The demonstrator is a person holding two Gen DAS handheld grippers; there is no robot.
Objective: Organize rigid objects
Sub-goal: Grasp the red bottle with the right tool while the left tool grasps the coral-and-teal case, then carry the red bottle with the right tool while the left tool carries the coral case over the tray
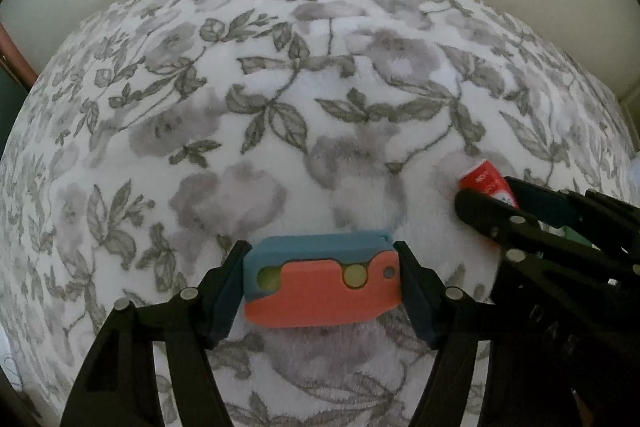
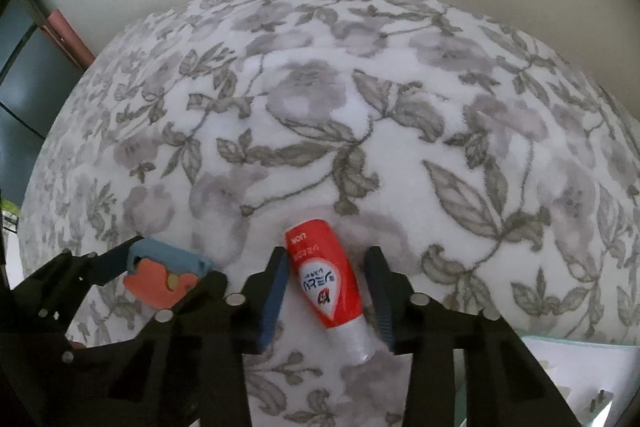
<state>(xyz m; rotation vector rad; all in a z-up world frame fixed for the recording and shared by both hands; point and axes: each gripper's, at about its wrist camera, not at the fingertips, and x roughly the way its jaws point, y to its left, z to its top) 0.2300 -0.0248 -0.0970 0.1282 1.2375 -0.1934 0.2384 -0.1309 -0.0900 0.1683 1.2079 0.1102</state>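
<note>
The left wrist fisheye looks steeply down and close along its own two black fingers at a fleecy white blanket printed with grey flowers and leaves [image 1: 320,99], a pale wall curving across the top of the frame. The right wrist fisheye faces the same way from just beside it, equally near. Both share the blanket, the blue and coral plastic block [image 1: 320,279] at lower centre in the left view and lower left in the right, and the red squeeze tube [image 2: 326,279].
</note>
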